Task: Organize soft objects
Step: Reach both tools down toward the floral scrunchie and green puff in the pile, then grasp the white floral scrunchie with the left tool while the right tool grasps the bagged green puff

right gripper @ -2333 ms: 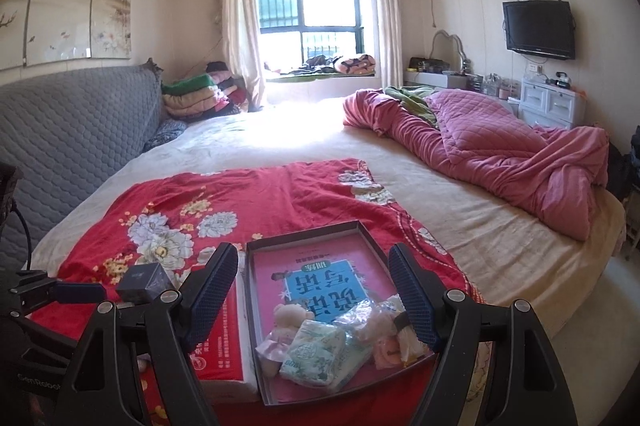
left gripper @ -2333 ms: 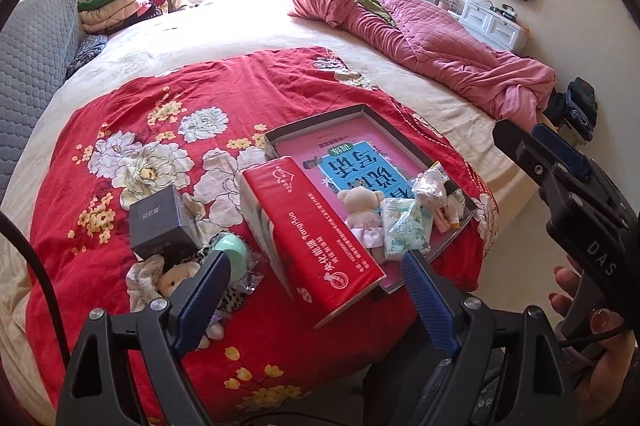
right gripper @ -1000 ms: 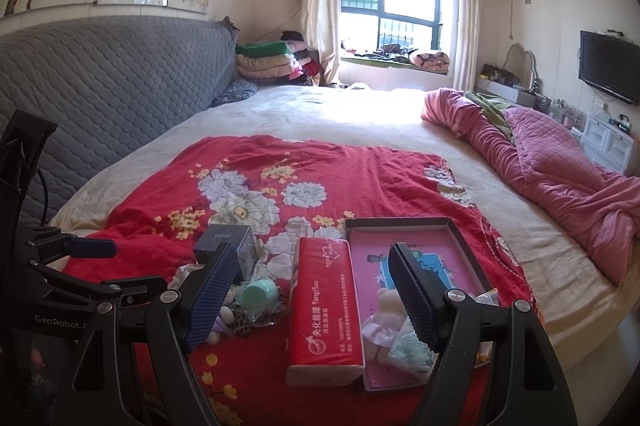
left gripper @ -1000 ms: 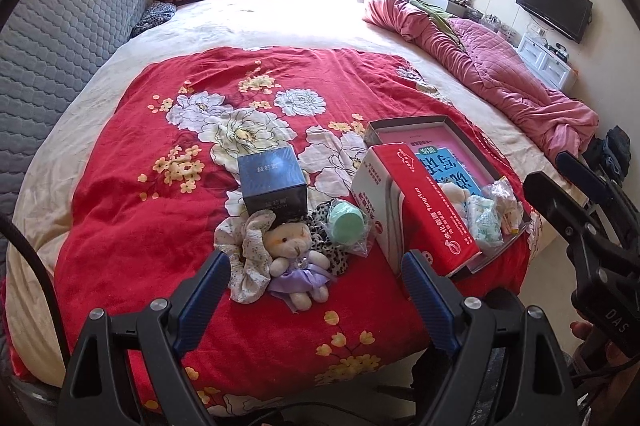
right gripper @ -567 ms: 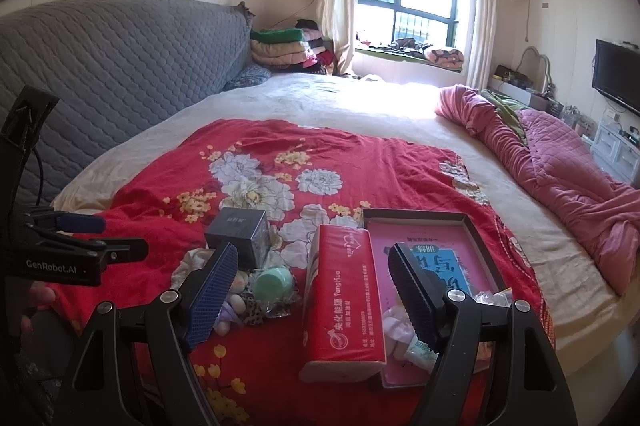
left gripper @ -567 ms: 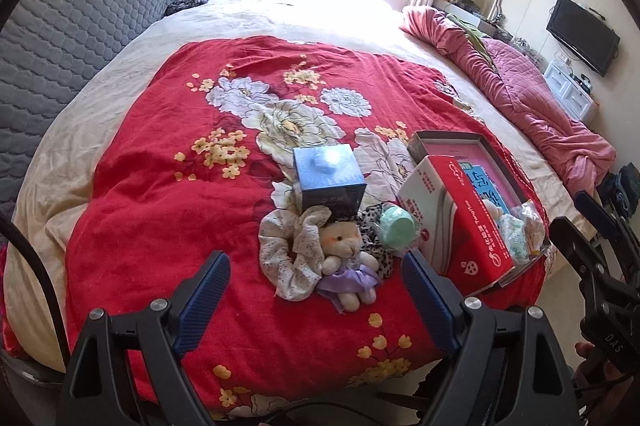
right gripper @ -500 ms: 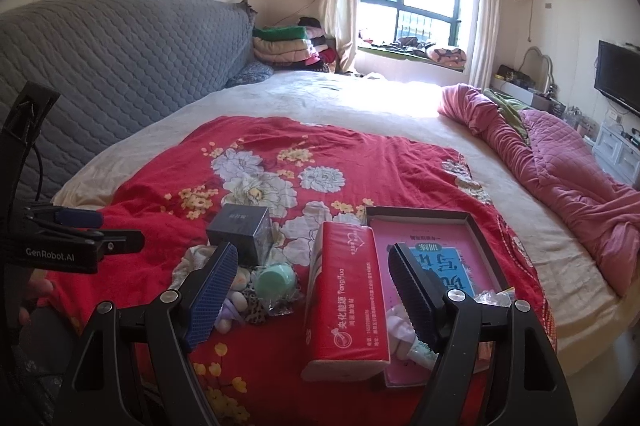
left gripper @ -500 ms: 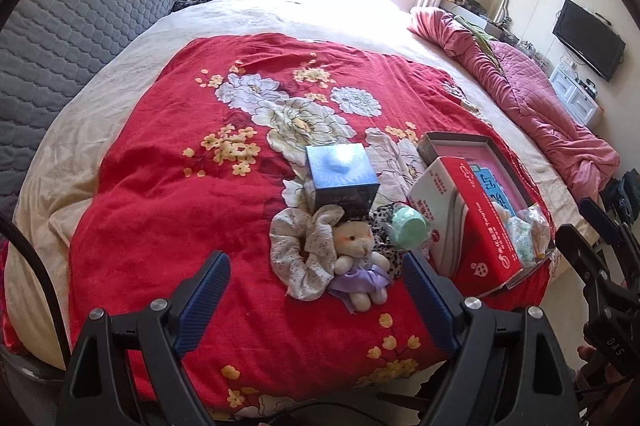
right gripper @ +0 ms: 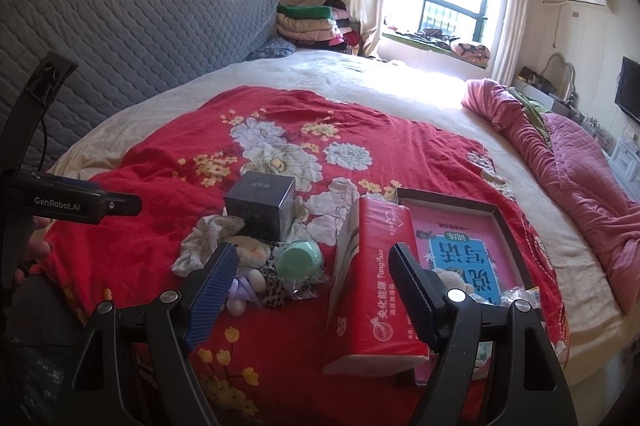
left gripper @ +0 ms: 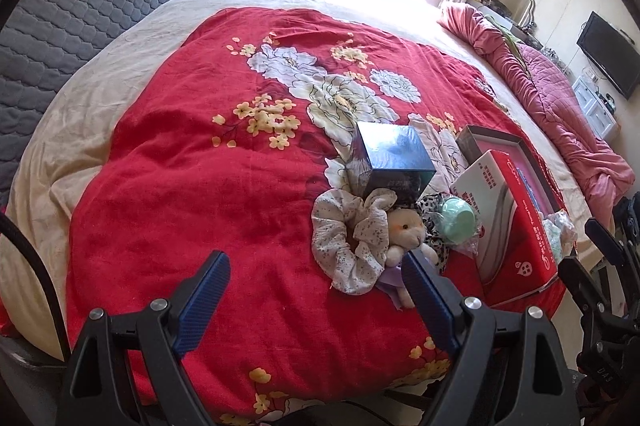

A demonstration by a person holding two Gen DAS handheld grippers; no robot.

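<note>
Both tools stood released, with nothing between their blue pads. The left tool (left gripper: 316,288) hung over the red floral quilt (left gripper: 192,186) on the bed, and the soft things lay ahead of it and to its right: a small plush bear (left gripper: 402,228) lay against a pale floral scrunchie (left gripper: 348,246), with a leopard-print piece of cloth (left gripper: 430,210) and a mint-green round object in clear wrap (left gripper: 458,218) just beyond. A dark blue box (left gripper: 392,162) touched the far side of that heap. Seen from the right tool (right gripper: 314,284), the same heap lay ahead and to the left, the bear (right gripper: 248,252) partly behind its left pad, while a red tissue pack (right gripper: 376,290) stood on edge directly ahead, next to a shallow open box (right gripper: 496,214) to the right with a pink-and-blue book inside. The bear and scrunchie would probably be light and yielding, so a pinch would sink in and hold well; the bear's body looked the surest place to take it, since a limb or ear might only stretch. The scrunchie would likely be best gathered across its bunched ring. The wrapped green object seemed the most slippery because of its film. The tissue pack would likely give under pressure yet keep its shape if squeezed across its narrow faces.
</note>
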